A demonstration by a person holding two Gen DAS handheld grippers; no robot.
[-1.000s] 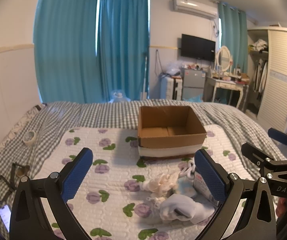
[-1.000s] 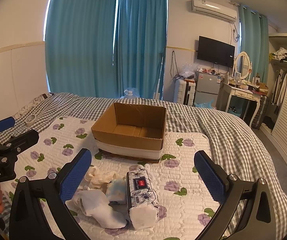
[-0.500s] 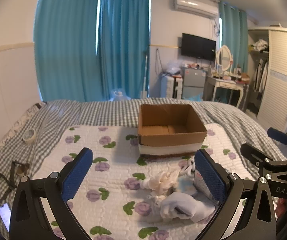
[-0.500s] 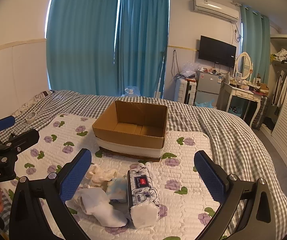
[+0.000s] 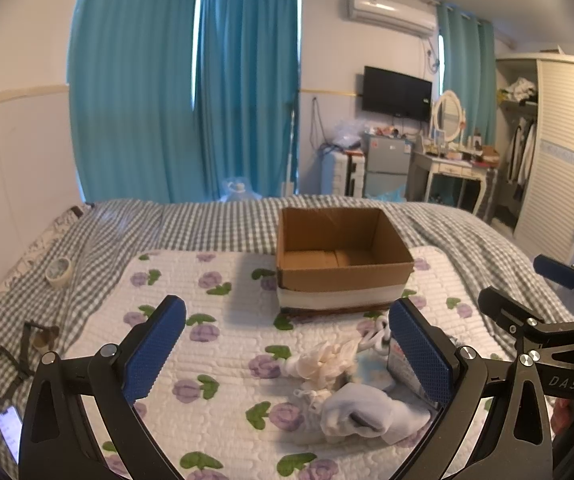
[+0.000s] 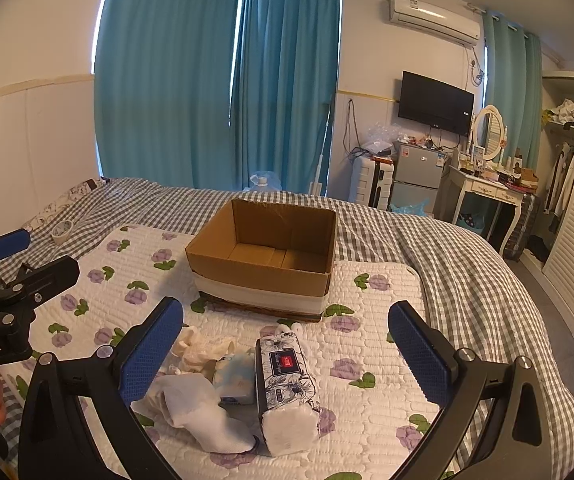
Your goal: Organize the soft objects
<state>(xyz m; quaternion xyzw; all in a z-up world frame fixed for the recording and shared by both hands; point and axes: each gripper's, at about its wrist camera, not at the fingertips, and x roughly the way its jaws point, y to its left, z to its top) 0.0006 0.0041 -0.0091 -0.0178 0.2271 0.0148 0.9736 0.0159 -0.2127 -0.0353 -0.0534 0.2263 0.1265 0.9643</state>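
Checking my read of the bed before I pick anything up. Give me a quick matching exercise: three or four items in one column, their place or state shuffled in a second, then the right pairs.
Column 1
1. cardboard box
2. tissue pack
3. white sock
4. tape roll

Column 2
A. on the checked sheet, far left, beyond the floral pad
B. open-topped, nothing visible inside
C. lying flat, black floral wrapper with a red label
D. crumpled, nearest the camera, left of the wrapped pack

Pairs: 1-B, 2-C, 3-D, 4-A
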